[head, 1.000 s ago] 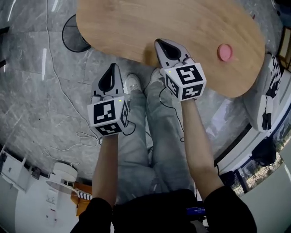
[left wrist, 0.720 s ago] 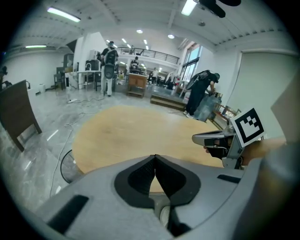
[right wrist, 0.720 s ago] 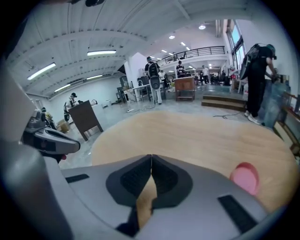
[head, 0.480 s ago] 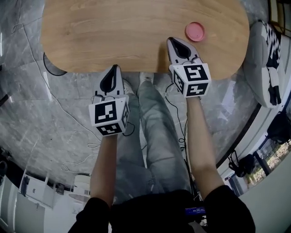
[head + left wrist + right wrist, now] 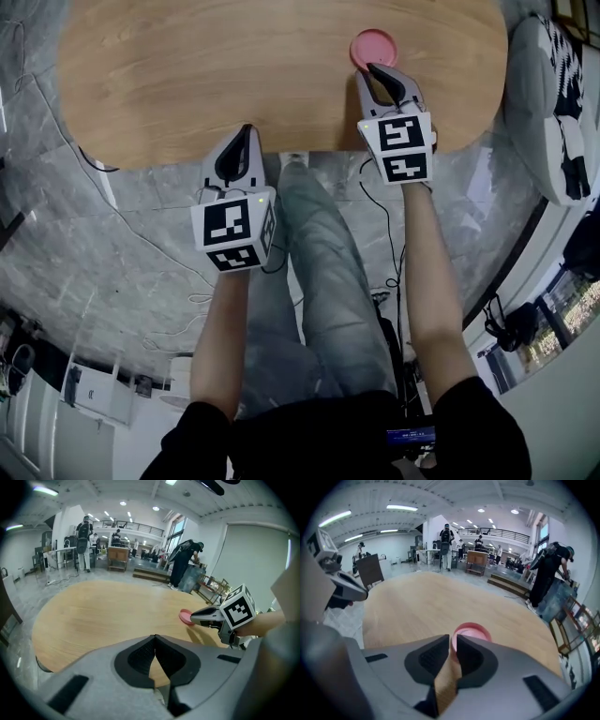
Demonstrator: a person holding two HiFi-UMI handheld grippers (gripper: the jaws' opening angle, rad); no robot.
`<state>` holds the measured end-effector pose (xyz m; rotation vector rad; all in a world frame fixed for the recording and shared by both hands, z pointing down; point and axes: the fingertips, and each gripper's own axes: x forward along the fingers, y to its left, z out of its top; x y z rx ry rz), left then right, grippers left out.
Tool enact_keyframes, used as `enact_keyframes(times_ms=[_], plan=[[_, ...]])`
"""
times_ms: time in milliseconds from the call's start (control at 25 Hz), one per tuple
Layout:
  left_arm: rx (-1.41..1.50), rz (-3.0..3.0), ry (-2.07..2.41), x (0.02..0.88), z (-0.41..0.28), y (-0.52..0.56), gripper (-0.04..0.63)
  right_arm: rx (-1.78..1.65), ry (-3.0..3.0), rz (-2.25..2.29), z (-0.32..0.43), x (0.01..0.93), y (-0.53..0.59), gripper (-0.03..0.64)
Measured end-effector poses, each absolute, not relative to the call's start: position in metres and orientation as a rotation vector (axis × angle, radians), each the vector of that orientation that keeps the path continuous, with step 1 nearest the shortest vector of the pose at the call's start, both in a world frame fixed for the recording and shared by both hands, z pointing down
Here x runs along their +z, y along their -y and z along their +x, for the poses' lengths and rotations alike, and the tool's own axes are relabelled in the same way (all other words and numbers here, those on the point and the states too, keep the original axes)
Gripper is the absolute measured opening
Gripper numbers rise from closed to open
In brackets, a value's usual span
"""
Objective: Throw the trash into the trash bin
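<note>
Right gripper over the table, jaws pressed together with nothing between them, tips just short of the pink disc lying flat on the wood near the far edge. Left gripper at the near edge, jaws closed too and empty, well apart from the disc. No bin in sight

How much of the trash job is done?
Nothing is done yet. The pink round thing lies on the table. The right gripper points at it, fingers shut and empty; the left gripper is empty too. Grabbing and binning are left; no bin shows.
</note>
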<state>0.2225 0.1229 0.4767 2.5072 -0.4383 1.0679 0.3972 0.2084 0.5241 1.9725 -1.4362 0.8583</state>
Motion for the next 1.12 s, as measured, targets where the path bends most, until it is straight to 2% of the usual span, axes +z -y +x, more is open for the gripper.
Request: enact_keyframes(times_ms=[600, 920, 1120], plan=[[1.063, 2.442, 0.49, 0.5, 0.227, -0.141, 0.006, 0.64, 1.456, 1.574, 0.396, 0.554, -0.208, 0.015], [1.002, 2.396, 0.641, 0.492, 0.188, -0.104, 0.006, 0.769, 1.429, 1.545, 0.391, 0.562, -0.197, 0.014], [0.949, 2.351, 0.776, 0.486, 0.148, -0.076, 0.006, 0.803, 1.539, 1.627, 0.357, 0.541, -0.162, 0.014]])
